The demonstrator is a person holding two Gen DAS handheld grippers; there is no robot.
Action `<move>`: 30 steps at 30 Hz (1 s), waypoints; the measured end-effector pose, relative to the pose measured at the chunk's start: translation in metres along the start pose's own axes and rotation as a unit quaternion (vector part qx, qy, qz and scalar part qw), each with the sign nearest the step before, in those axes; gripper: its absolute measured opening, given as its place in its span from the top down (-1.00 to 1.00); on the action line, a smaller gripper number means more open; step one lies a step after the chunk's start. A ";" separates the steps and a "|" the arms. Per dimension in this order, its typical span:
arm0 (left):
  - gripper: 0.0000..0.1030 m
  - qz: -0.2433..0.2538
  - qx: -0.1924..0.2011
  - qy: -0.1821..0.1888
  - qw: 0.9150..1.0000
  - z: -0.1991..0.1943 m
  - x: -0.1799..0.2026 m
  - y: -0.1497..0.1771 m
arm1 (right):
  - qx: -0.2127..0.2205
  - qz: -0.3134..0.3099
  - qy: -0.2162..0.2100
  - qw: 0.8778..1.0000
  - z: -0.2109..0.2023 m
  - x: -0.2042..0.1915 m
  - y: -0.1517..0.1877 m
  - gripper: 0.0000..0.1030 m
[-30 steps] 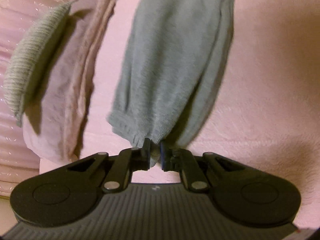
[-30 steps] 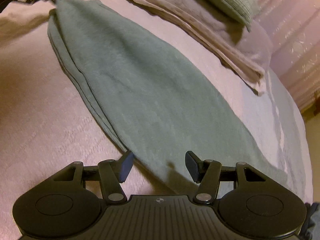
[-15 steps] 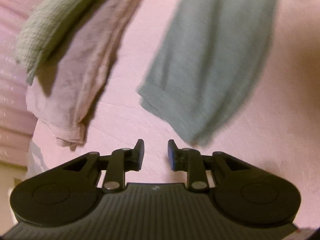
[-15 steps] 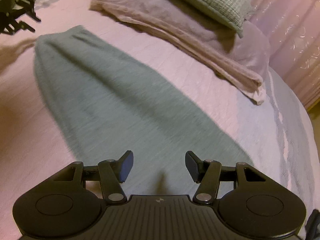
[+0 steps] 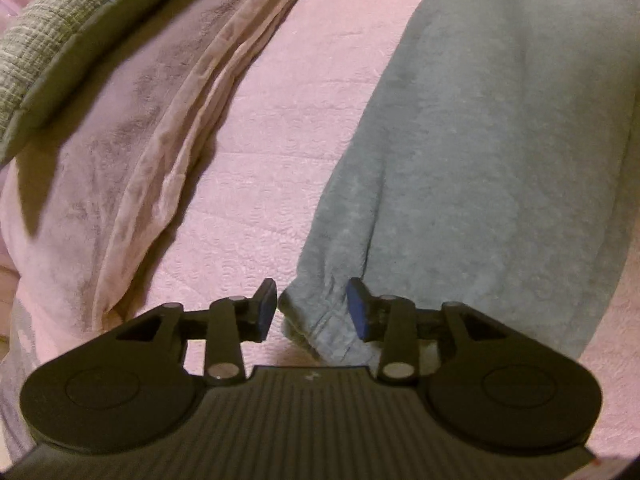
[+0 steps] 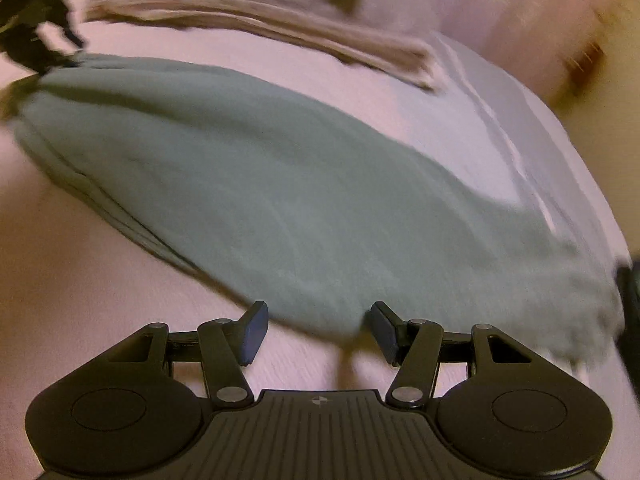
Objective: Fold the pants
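Grey-green pants (image 5: 480,140) lie flat on the pink bedspread (image 5: 260,160), folded leg on leg. My left gripper (image 5: 312,312) hovers over the ribbed cuff end. Its jaws are opening, the cuff lies loosely between them, and the pads do not press on it. In the right wrist view the pants (image 6: 260,184) stretch across the bed from upper left to lower right. My right gripper (image 6: 316,332) stands open just above their near edge, with only cloth below it. The left gripper (image 6: 32,44) shows blurred at the far end of the pants.
A folded pink blanket (image 5: 120,180) with a grey-green pillow (image 5: 60,40) on top lies left of the pants. In the right wrist view the blanket (image 6: 280,20) runs along the back, and the bed's edge (image 6: 568,168) drops off at the right.
The left gripper let go of the cuff, its jaws spread, and it now sits over the cuff lying on the bed. The right gripper shifted and rolled, staying open.
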State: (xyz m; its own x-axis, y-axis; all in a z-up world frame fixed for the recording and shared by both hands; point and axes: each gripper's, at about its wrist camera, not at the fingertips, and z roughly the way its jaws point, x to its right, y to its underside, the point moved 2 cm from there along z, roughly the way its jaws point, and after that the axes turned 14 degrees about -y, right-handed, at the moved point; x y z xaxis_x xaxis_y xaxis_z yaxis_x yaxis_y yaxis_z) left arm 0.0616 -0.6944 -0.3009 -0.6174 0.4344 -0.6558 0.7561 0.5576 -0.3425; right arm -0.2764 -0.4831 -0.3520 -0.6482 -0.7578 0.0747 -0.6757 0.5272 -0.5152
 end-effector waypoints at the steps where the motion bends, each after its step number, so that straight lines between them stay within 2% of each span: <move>1: 0.35 0.005 0.005 -0.014 1.000 -0.008 0.000 -0.003 | 0.004 0.029 0.004 1.000 -0.005 0.008 0.003 -0.05; 3: 0.36 0.018 0.030 -0.031 0.999 -0.033 0.003 -0.016 | 0.030 0.080 0.019 0.996 -0.021 0.025 0.006 -0.05; 4: 0.38 0.018 0.047 -0.028 0.998 -0.050 0.009 -0.027 | 0.037 0.096 0.026 0.994 -0.027 0.031 0.006 -0.05; 6: 0.37 0.014 0.077 0.005 0.997 -0.081 0.030 -0.052 | 0.037 0.121 0.023 0.992 -0.030 0.044 0.008 -0.05; 8: 0.37 0.026 0.123 0.053 0.991 -0.112 0.069 -0.082 | 0.039 0.155 0.031 0.987 -0.031 0.060 0.010 -0.05; 12: 0.33 0.052 0.202 0.133 0.969 -0.151 0.154 -0.139 | 0.054 0.209 0.038 0.976 -0.043 0.087 0.023 -0.05; 14: 0.32 0.078 0.230 0.155 0.958 -0.161 0.193 -0.161 | 0.057 0.211 0.038 0.975 -0.050 0.097 0.032 -0.05; 18: 0.22 0.147 0.280 0.169 0.933 -0.166 0.260 -0.198 | 0.058 0.219 0.022 0.974 -0.058 0.113 0.056 -0.05; 20: 0.22 0.170 0.287 0.166 0.928 -0.158 0.280 -0.213 | 0.061 0.225 0.013 0.972 -0.060 0.119 0.068 -0.05; 23: 0.30 0.198 0.287 0.148 0.926 -0.145 0.296 -0.235 | 0.065 0.239 -0.004 0.969 -0.062 0.125 0.085 -0.05; 25: 0.76 0.195 0.278 0.160 0.927 -0.138 0.288 -0.249 | 0.065 0.247 -0.014 0.967 -0.061 0.126 0.092 -0.05; 28: 0.85 0.149 0.229 0.210 0.939 -0.124 0.256 -0.273 | 0.077 0.243 -0.039 0.966 -0.061 0.119 0.091 -0.05; 30: 0.85 0.127 0.206 0.222 0.945 -0.112 0.238 -0.284 | 0.091 0.241 -0.052 0.965 -0.059 0.113 0.085 -0.05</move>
State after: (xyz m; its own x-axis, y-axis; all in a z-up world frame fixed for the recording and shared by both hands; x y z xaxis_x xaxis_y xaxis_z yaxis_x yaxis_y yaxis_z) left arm -0.3248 -0.6703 -0.2842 -0.3667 0.8214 -0.4369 0.8556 0.1132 -0.5051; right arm -0.4283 -0.5012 -0.3372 -0.8262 -0.4813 -0.2927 -0.2260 0.7592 -0.6103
